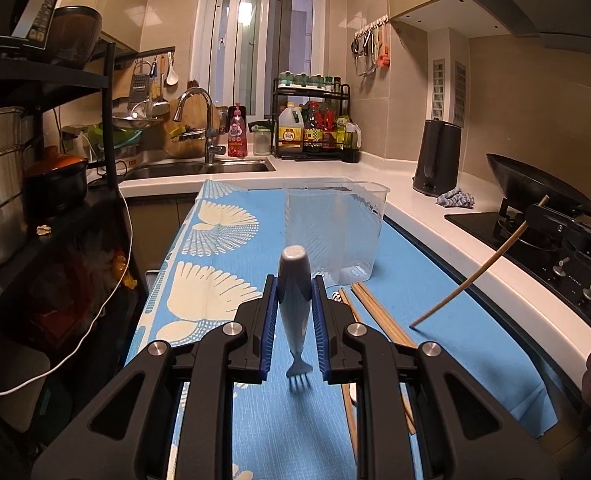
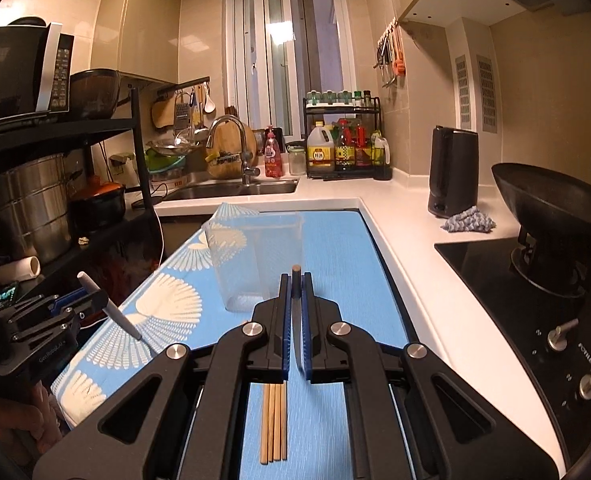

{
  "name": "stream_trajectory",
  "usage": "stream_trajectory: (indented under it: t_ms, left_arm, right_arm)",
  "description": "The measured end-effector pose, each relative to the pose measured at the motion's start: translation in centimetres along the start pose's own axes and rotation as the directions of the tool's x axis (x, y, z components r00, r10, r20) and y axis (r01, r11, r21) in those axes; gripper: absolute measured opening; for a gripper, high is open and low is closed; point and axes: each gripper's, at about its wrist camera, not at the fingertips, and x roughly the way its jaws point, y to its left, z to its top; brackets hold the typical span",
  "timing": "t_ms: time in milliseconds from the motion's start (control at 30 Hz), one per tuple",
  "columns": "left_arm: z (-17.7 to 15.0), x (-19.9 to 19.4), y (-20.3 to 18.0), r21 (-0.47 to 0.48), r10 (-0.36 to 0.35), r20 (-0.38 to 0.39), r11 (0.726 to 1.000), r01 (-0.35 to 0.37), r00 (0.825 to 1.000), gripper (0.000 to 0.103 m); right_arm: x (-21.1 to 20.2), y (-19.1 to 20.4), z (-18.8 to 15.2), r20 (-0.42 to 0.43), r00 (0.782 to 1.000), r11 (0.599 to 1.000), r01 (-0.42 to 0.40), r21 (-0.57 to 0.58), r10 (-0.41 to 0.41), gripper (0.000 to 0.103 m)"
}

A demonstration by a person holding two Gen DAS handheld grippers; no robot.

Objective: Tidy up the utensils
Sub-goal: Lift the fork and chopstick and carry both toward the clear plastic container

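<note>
Grey fork [image 1: 294,312] clamped tines-down between closed left gripper [image 1: 294,292] pads, single chopstick [image 2: 295,320] pinched in shut right gripper [image 2: 294,300], clear container [image 1: 335,228] just beyond both.

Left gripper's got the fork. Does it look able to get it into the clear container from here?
Probably yes. The left gripper holds the fork upright, tines down, and the clear container stands open-topped just ahead with nothing between them. The right gripper with its chopstick sits off to the side.

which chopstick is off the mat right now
The single chopstick gripped by the right gripper is raised; the other chopsticks lie flat on the mat.
</note>
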Motion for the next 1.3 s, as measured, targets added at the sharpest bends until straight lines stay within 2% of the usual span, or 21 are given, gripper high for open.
stream_trajectory:
  t_ms: [367,667,800,967,1200,1300]
  left_arm:
    - [2.8,1.5,0.4,-0.046,-0.04,-0.144,0.998,0.034,0.989,0.017]
    - [4.8,3.5,1.0,-0.073,-0.072,-0.209,0.996,0.058,0.975,0.017]
    - [6.9,4.4,1.2,-0.07,-0.076,-0.213,0.996,0.063,0.974,0.017]
    - [11.1,5.1,1.4,-0.067,-0.095,-0.201,0.994,0.083,0.975,0.017]
    - [18.7,6.0,1.3,-0.054,-0.135,-0.127,0.99,0.129,0.983,0.017]
    - [21.1,7.2,1.3,-0.058,-0.138,-0.074,0.989,0.134,0.988,0.017]
  right_arm:
    - [1.5,0.3,3.1,-0.081,0.997,1.0,-0.02,-0.003,0.02,0.005]
    - [3.3,-0.1,6.3,-0.14,0.988,0.998,-0.06,0.022,0.063,0.005]
    - [4.4,-0.6,8.4,-0.14,0.986,0.995,-0.083,0.06,0.091,0.005]
    - [5.4,-0.4,12.2,-0.094,0.989,0.992,-0.112,0.061,0.117,0.005]
    - [6.1,0.1,19.0,0.026,0.989,0.988,-0.147,0.053,0.146,0.005]
    - [7.1,-0.1,20.6,0.073,0.985,0.985,-0.161,0.067,0.156,0.005]
